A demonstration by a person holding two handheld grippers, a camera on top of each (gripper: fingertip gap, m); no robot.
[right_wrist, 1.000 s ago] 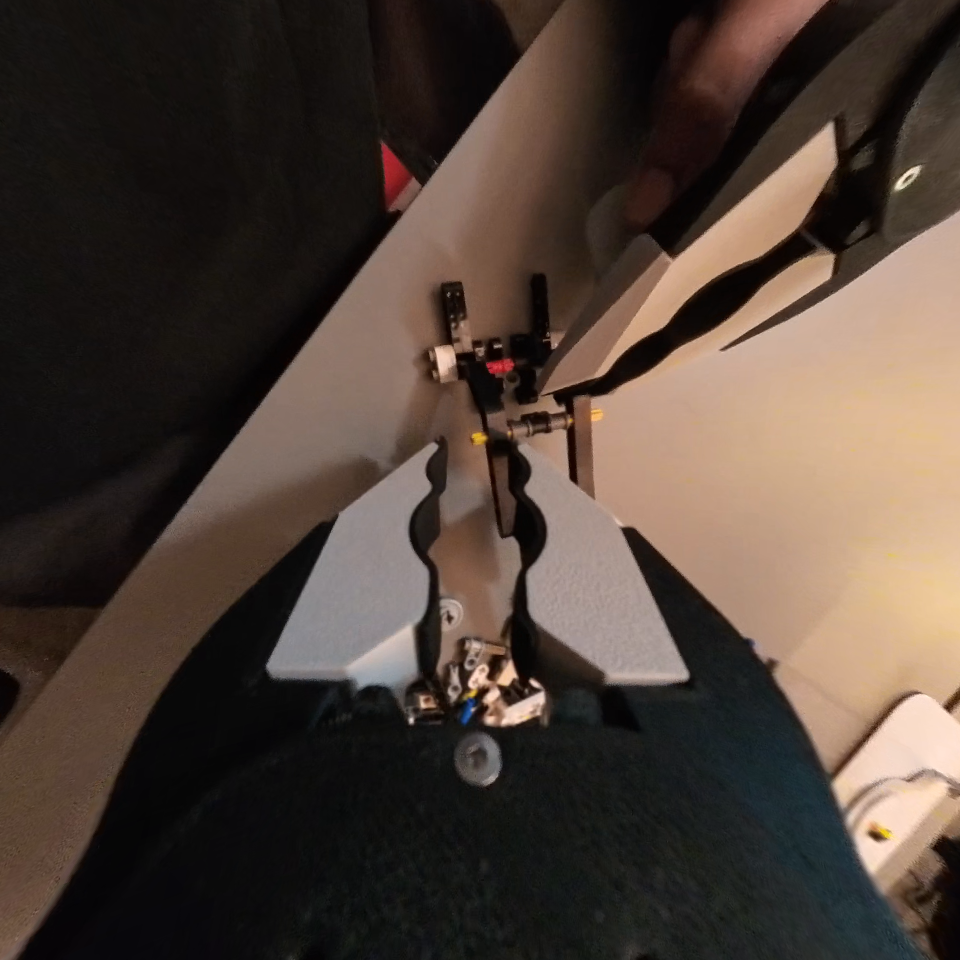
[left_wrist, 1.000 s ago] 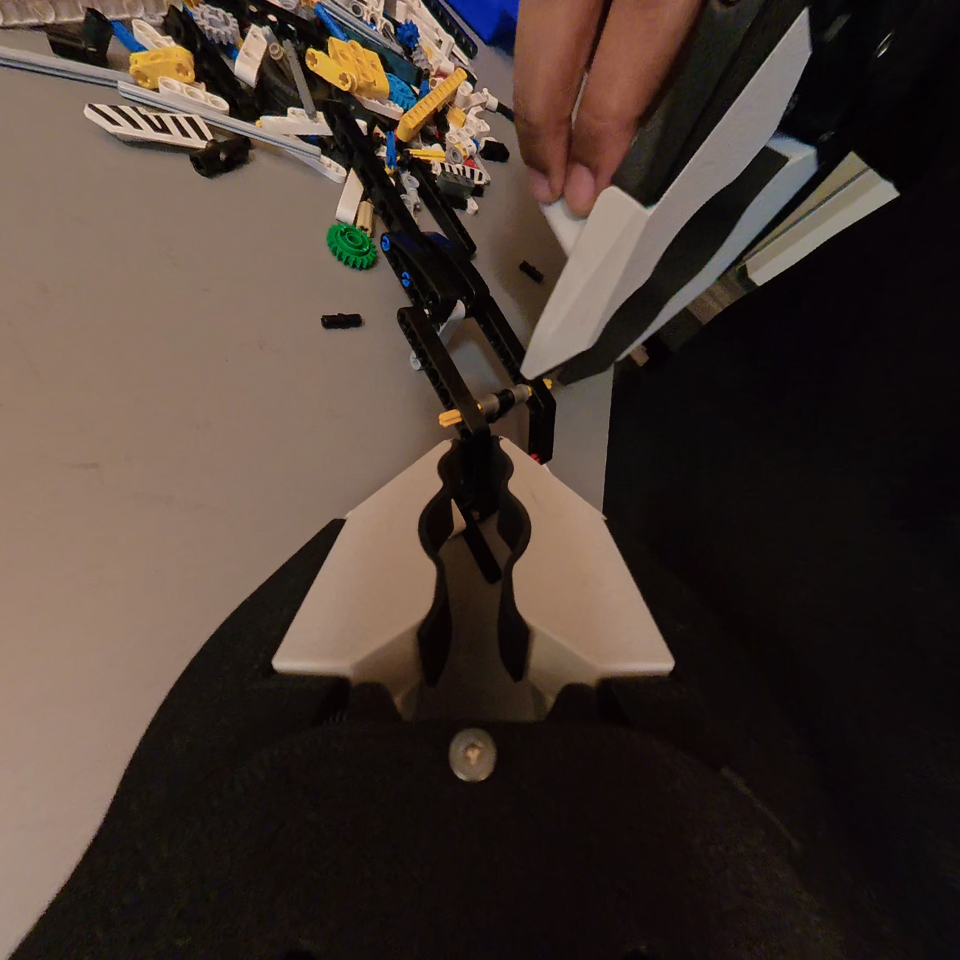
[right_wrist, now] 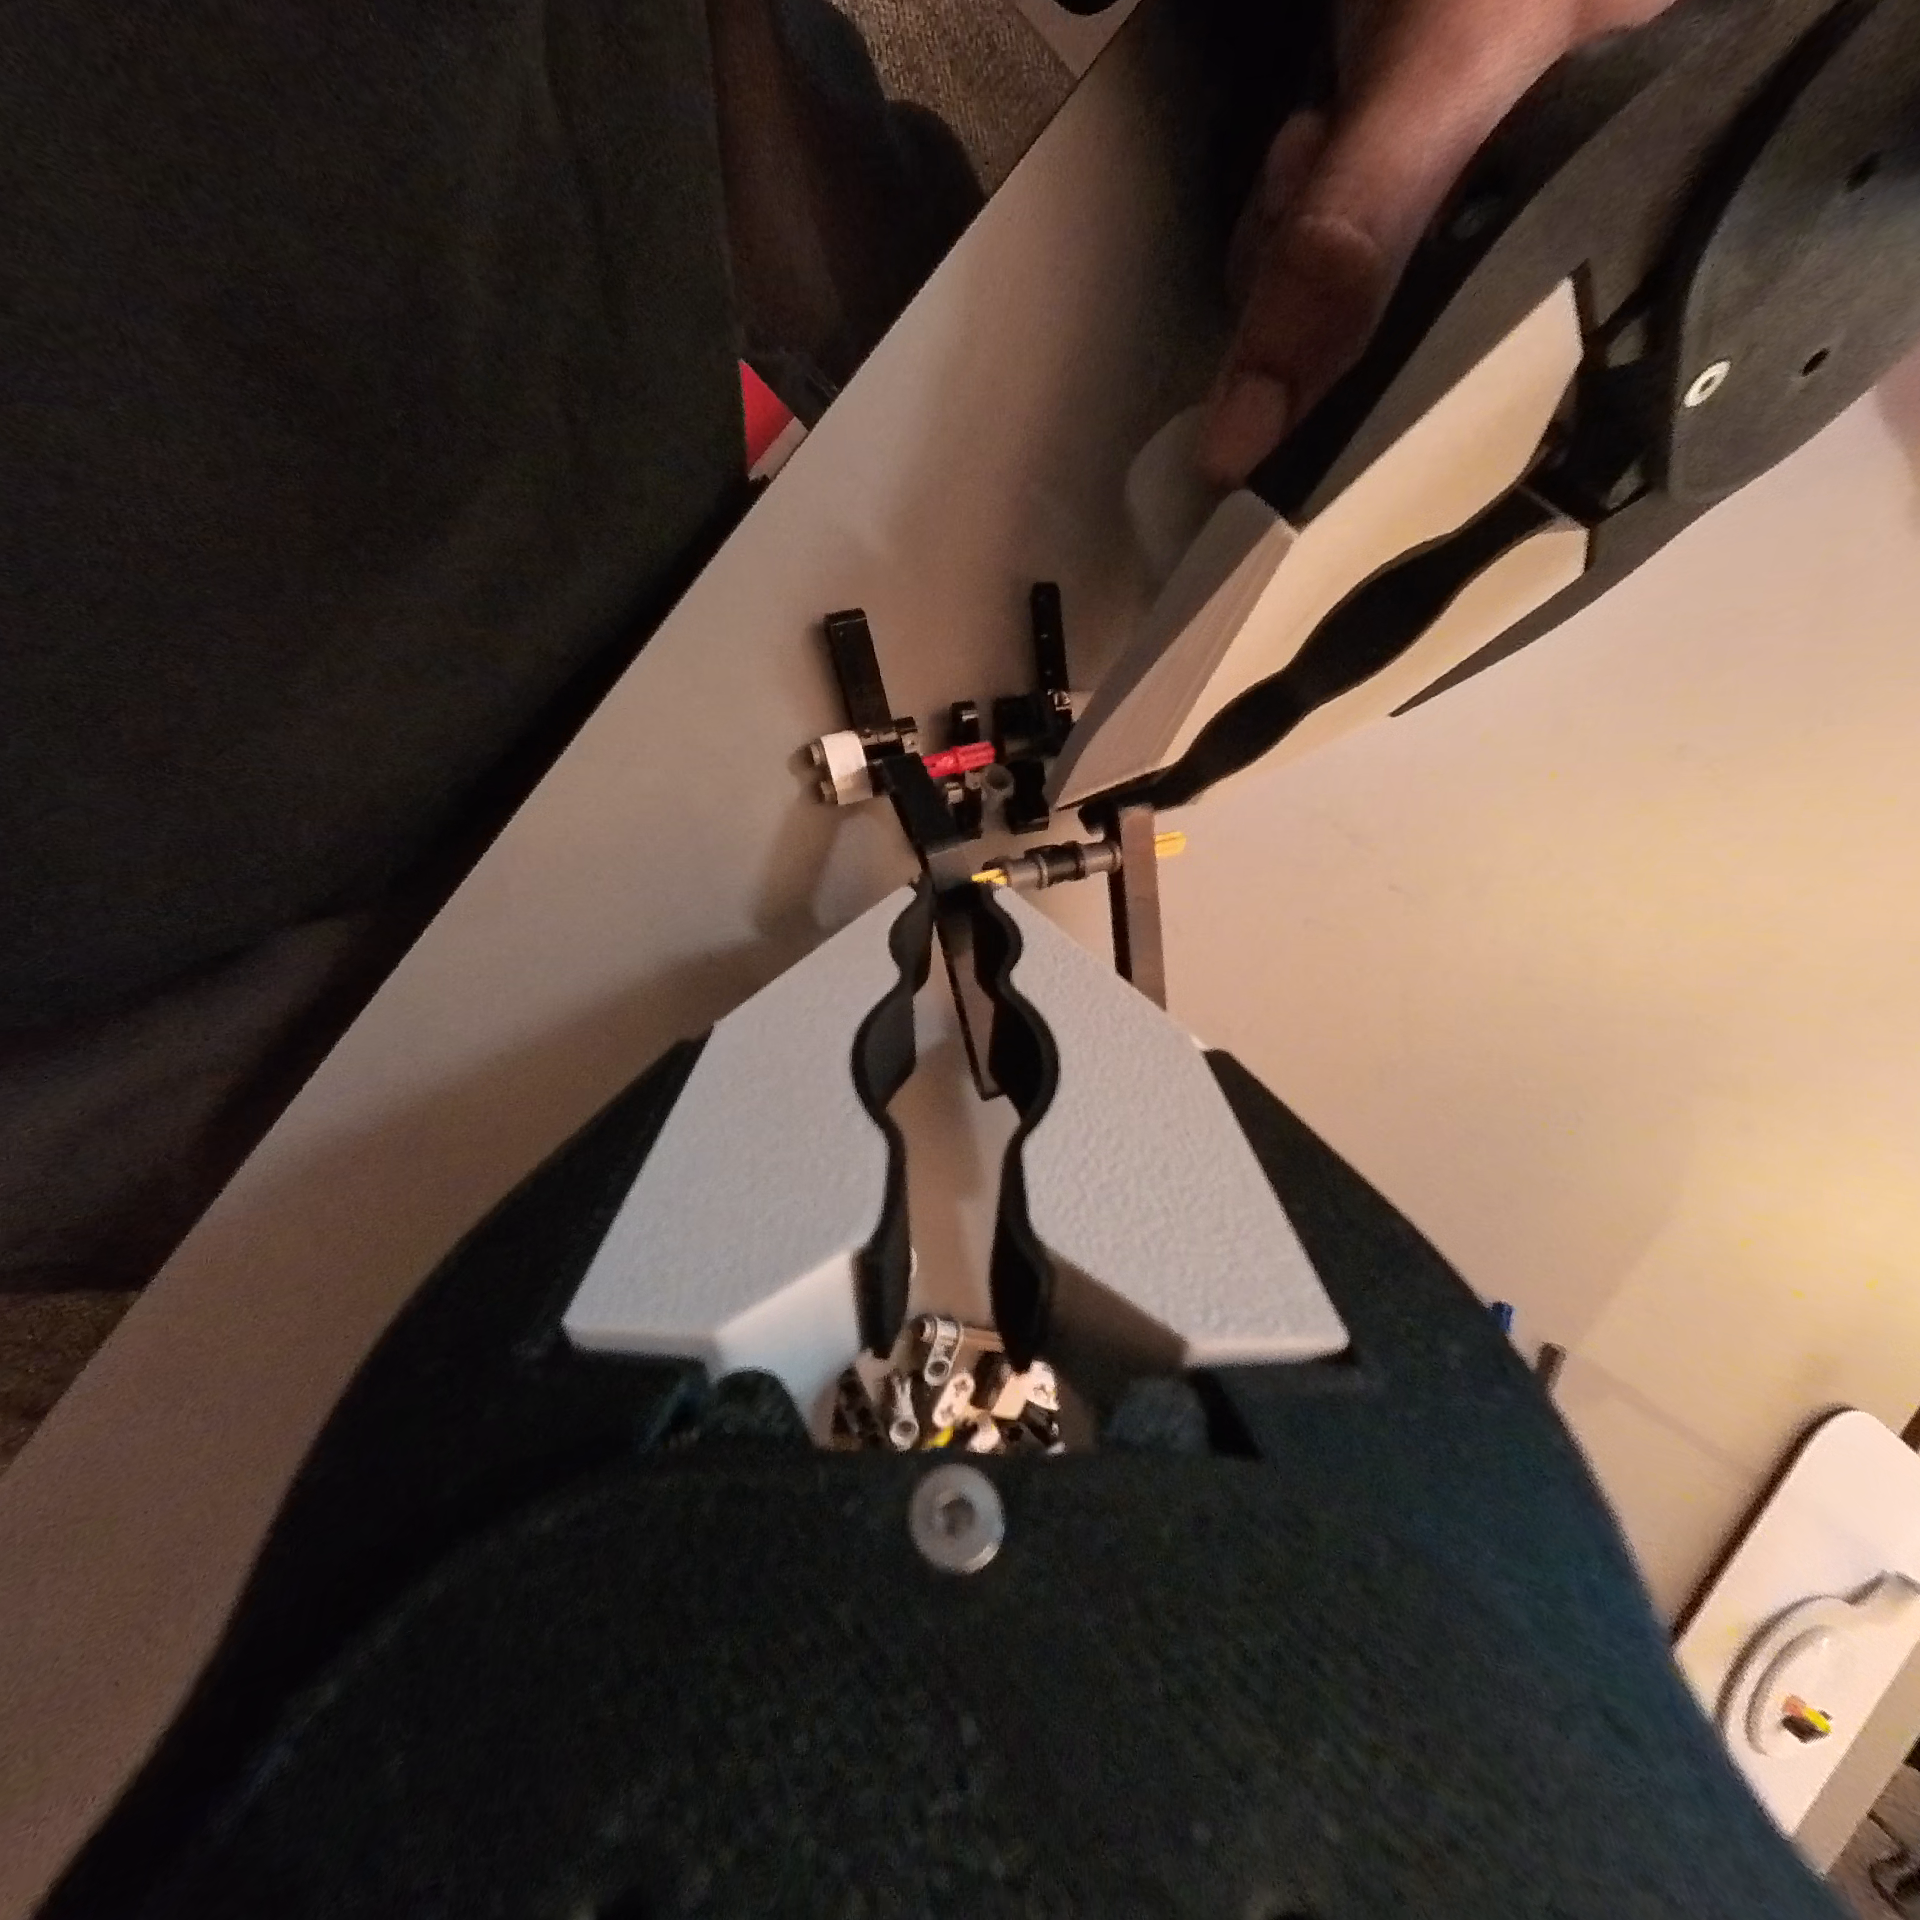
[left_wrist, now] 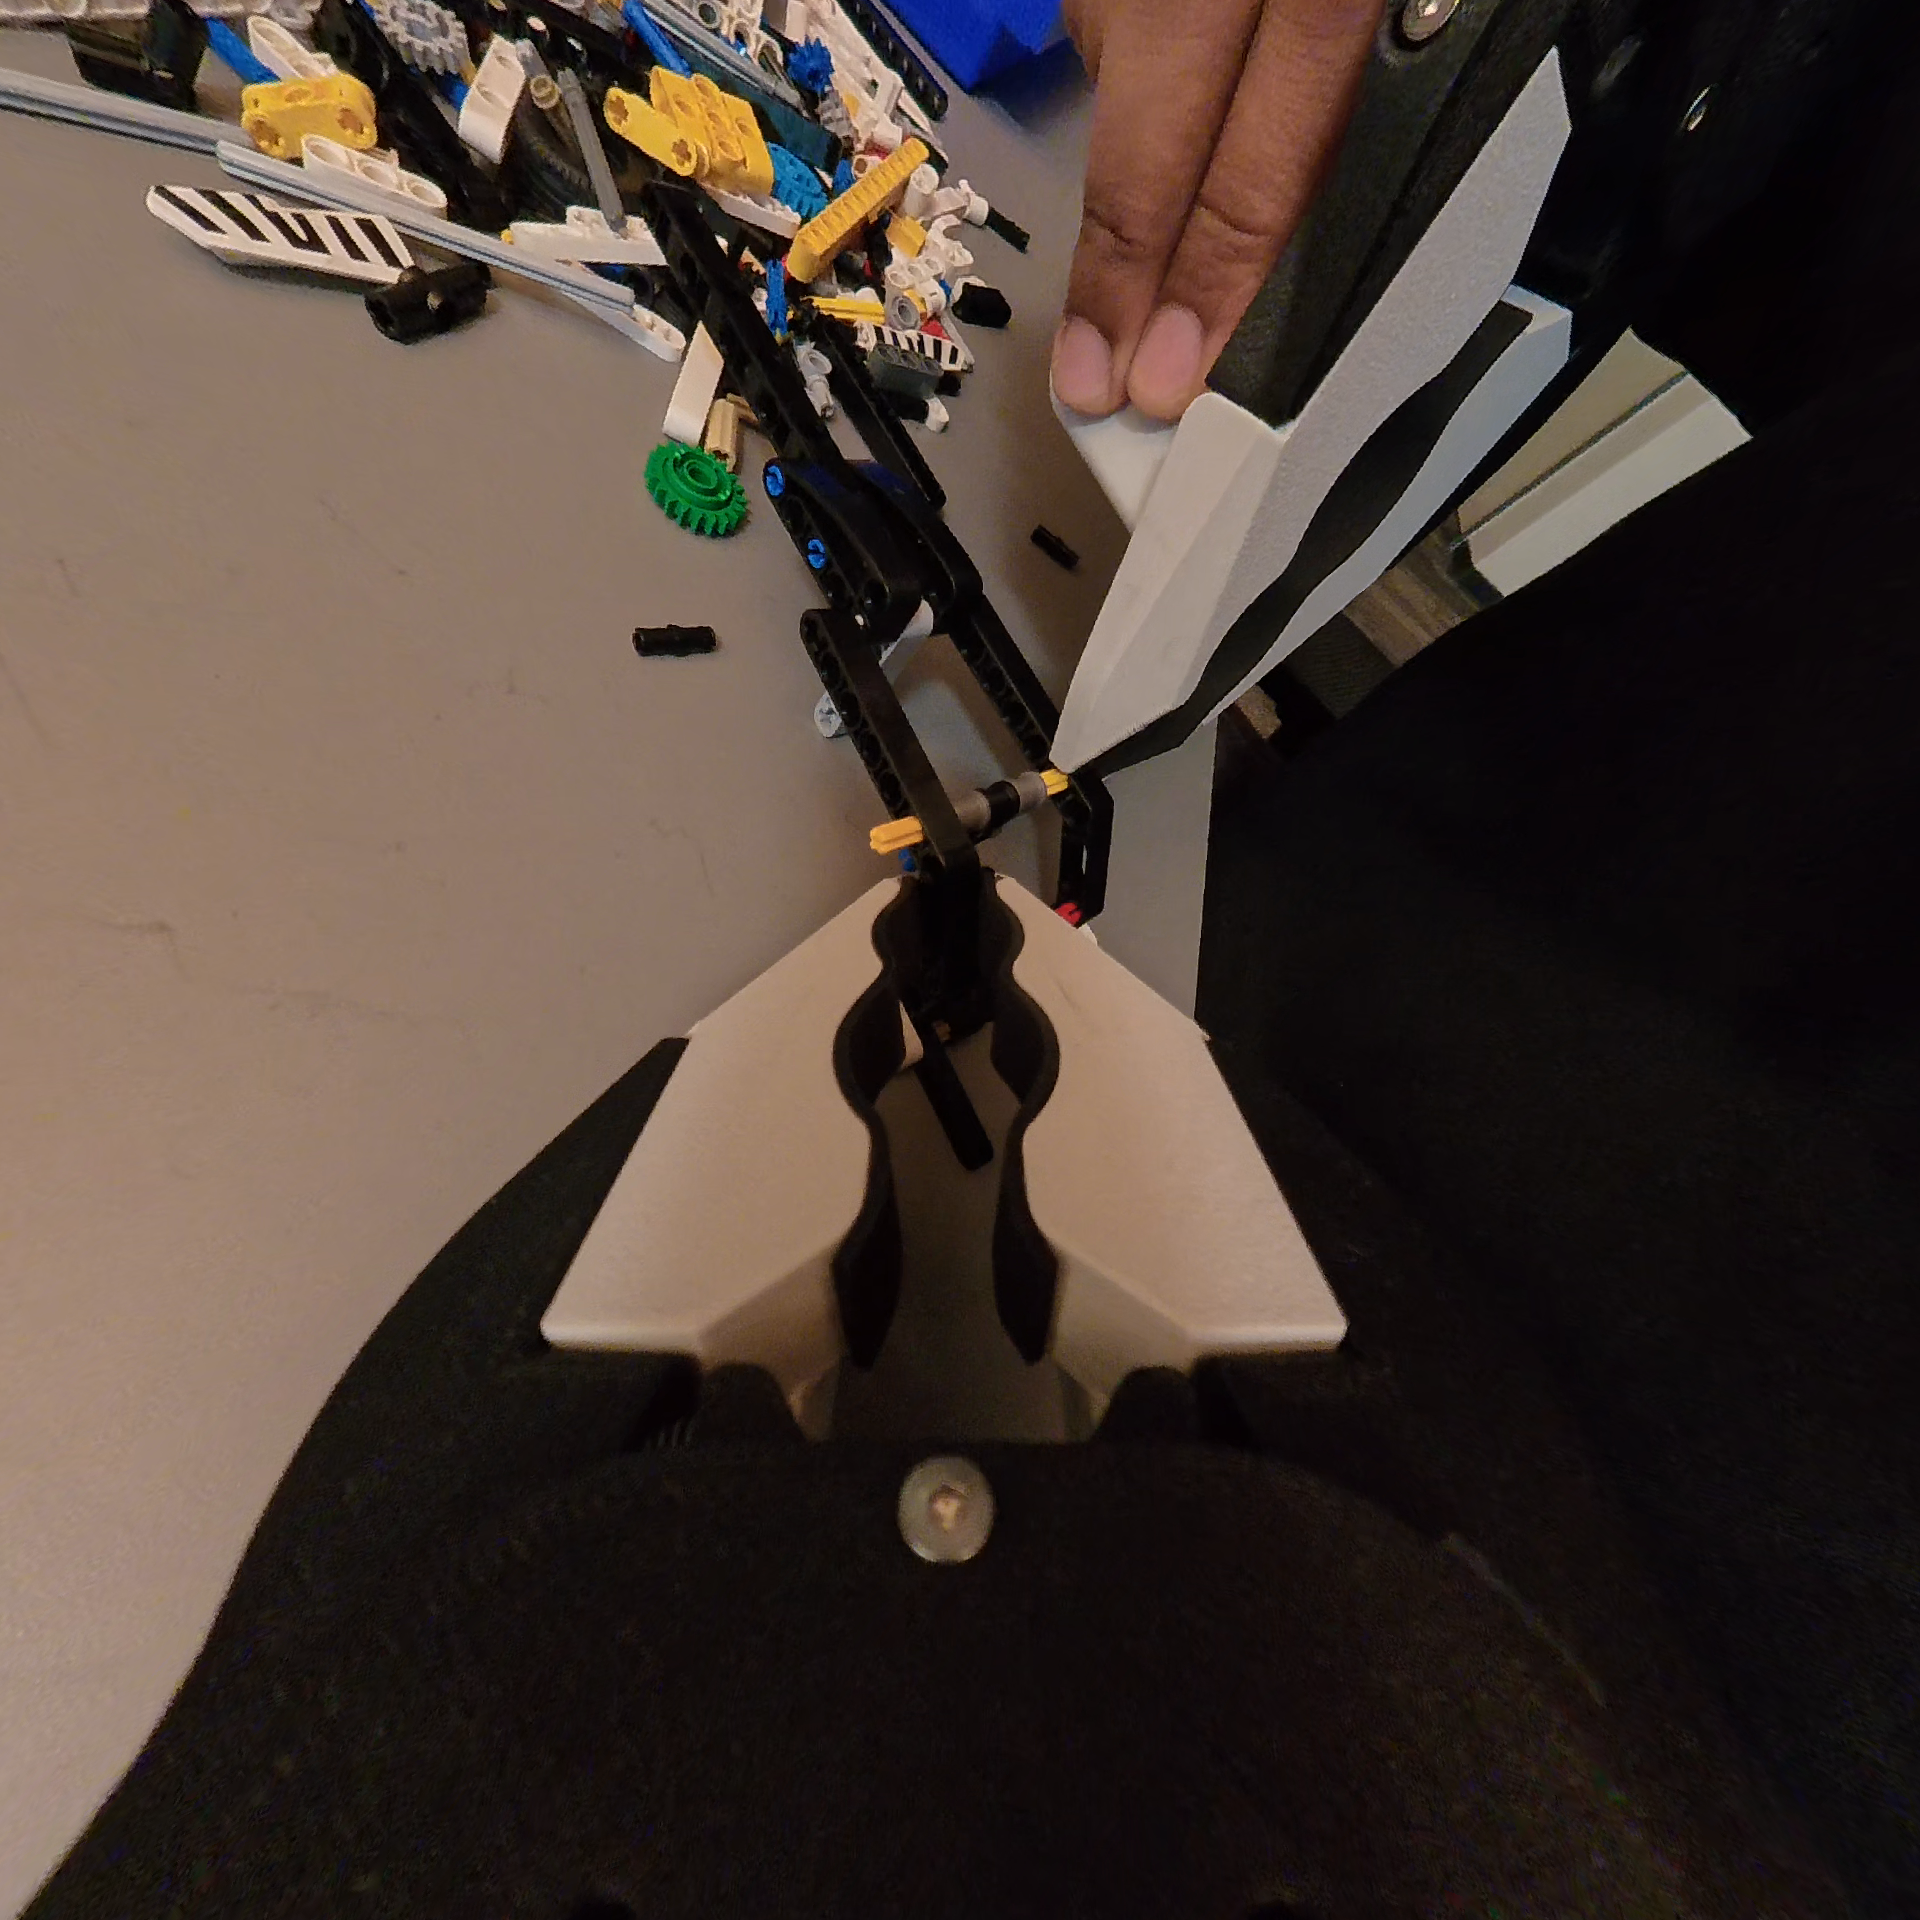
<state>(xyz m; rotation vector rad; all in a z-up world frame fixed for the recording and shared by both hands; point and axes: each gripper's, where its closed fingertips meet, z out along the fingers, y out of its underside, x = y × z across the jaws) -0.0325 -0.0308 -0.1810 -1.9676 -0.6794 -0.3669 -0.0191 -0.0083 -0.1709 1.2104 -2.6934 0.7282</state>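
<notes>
Black beam frame (left_wrist: 940,727) raised over the grey table (left_wrist: 312,831) near its edge, pinched from both ends. Left gripper (left_wrist: 948,914) clamped on one long black beam, pads pressing. Right gripper (right_wrist: 951,914) clamped on the opposite beam (right_wrist: 977,997). Yellow axle (left_wrist: 899,834) with grey sleeve bridging both beams just ahead of the fingertips. Green gear (left_wrist: 696,488) and loose parts pile (left_wrist: 727,166) farther ahead-left.

The left tool (left_wrist: 940,925) points forward with its two fingers pinched nearly together on a black beam (left_wrist: 914,790). The right tool (left_wrist: 1081,764) slants in from the upper right, nearly closed, a hand (left_wrist: 1164,208) gripping its body.
</notes>
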